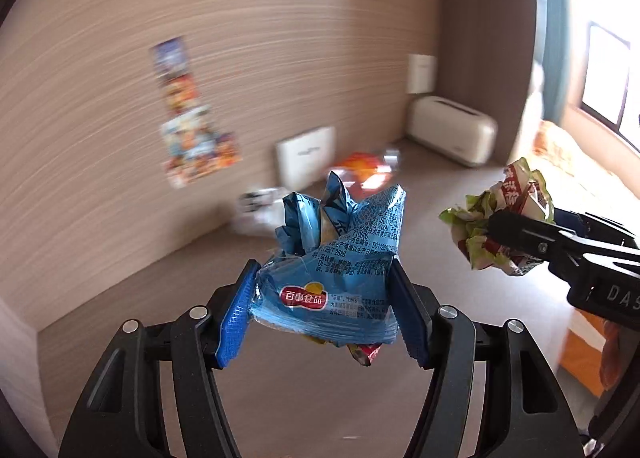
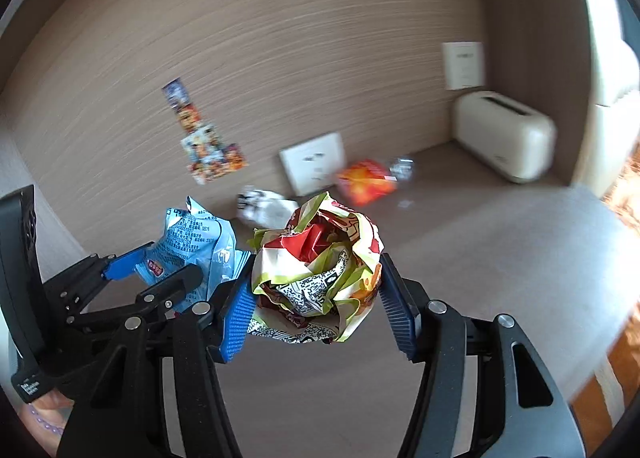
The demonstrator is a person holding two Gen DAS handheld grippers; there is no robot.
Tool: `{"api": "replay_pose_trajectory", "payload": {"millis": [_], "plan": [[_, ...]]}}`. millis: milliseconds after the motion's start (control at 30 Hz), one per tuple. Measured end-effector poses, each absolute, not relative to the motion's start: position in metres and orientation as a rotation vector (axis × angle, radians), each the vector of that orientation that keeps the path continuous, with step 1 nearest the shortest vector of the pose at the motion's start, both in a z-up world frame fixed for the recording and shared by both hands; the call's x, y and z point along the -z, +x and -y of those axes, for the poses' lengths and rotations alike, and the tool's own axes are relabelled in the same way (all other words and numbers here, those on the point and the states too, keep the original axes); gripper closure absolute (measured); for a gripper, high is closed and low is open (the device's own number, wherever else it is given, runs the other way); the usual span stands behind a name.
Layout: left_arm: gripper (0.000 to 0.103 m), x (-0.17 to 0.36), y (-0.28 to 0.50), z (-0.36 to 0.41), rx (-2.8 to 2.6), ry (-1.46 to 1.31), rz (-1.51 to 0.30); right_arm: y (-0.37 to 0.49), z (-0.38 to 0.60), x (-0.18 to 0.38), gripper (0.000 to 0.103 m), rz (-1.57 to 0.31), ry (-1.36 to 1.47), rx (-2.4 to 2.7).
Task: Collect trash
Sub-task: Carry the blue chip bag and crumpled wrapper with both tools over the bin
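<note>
Between left tongs [image 1: 325, 298], blue crisp bag [image 1: 340, 258], red "百事食品" label [image 1: 303, 298]

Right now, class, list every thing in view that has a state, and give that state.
Left tongs: shut on blue chip bag, held up.
Right tongs: shut on crumpled green wrapper, held up.
Orange packet: lying on counter.
Toaster: standing, slot empty.
</note>
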State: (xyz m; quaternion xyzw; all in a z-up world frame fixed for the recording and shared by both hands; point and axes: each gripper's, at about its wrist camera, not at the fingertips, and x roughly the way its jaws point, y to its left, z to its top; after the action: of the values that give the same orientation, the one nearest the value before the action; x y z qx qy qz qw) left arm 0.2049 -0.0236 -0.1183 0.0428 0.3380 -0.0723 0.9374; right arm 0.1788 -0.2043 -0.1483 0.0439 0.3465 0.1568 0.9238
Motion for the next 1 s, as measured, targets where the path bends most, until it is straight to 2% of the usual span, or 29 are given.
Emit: {"api": "replay_pose_trajectory", "payload": {"millis": [500,1000], "plan": [[0.041,0.128,0.14,0.221,0.578,0.226,-0.729,0.061,0.371,0.139,0.044,-0.722,0.206,0.076],[0.041,0.171,0.078,0.343,0.847,0.361,-0.787,-0.032,0.465,0.165,0.043,-0.76,0.33,0.351]]}}
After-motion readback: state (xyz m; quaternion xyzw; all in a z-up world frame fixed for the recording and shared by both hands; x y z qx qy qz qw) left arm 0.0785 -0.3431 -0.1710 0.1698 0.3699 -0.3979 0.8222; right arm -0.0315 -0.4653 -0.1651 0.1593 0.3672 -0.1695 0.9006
